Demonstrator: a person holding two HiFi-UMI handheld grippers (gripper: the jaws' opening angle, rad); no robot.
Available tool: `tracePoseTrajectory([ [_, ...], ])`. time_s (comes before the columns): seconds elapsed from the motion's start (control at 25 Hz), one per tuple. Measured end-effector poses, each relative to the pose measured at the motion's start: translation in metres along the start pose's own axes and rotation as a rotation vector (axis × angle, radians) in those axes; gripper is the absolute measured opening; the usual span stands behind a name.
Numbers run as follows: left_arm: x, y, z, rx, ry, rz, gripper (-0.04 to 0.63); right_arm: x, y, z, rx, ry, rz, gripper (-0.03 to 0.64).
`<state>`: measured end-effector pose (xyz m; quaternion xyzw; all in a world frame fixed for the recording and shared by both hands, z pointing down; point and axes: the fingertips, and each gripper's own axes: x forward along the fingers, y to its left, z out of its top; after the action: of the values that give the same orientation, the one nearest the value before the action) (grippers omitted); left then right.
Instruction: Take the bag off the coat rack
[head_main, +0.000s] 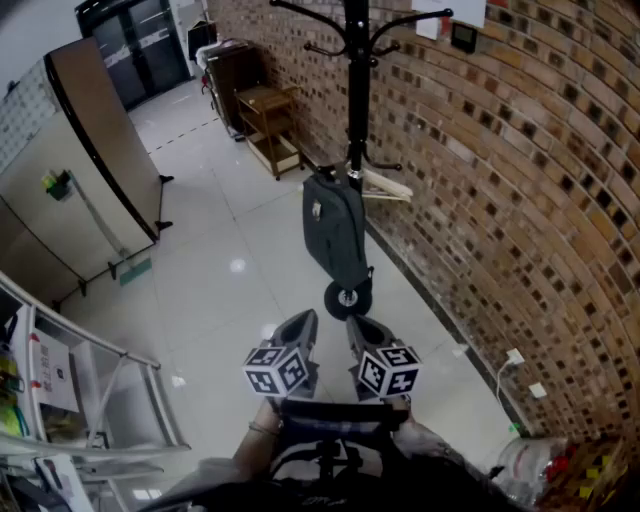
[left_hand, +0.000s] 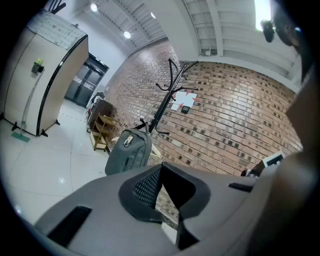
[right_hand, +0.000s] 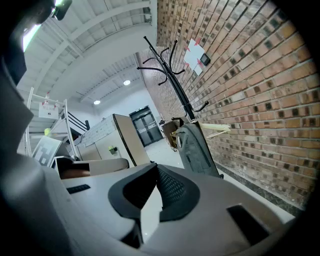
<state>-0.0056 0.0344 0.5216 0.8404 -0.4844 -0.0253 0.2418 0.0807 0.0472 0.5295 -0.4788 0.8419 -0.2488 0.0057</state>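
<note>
1. The grey backpack (head_main: 335, 235) is seen hanging from a low hook of the coat rack (head_main: 356, 90), its body resting against the black pole and reaching almost down to the floor.
2. A pale wooden bar (head_main: 385, 187) is shown projecting from the pole just beside the top of the backpack, on the wall side.
3. The coat rack is placed close to the brick wall (head_main: 500, 200). Its upper hooks are spread out bare above the backpack.
4. The left gripper (head_main: 303, 322) and the right gripper (head_main: 362, 328) are held side by side, low in the head view. Both are pointed at the backpack and kept apart from it.
5. In the left gripper view, the jaws are seen brought together at the tips, with nothing between them. The backpack (left_hand: 129, 150) is seen beyond them.
6. In the right gripper view, the jaws are likewise pressed together and empty. The backpack (right_hand: 197, 150) is seen beyond them.
7. A wooden shelf unit (head_main: 270, 125) is set against the wall further back, on the white tiled floor (head_main: 230, 280).
</note>
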Motion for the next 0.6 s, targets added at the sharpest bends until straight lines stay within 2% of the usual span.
tracePoseTrajectory([
  [0.32, 0.017, 0.008, 0.007, 0.002, 0.012, -0.007, 0.006, 0.020, -0.014, 0.004, 0.015, 0.013, -0.007, 0.008],
  [0.6, 0.064, 0.033, 0.029, 0.012, 0.018, -0.046, 0.006, 0.067, -0.032, 0.021, 0.006, 0.009, -0.041, 0.008],
])
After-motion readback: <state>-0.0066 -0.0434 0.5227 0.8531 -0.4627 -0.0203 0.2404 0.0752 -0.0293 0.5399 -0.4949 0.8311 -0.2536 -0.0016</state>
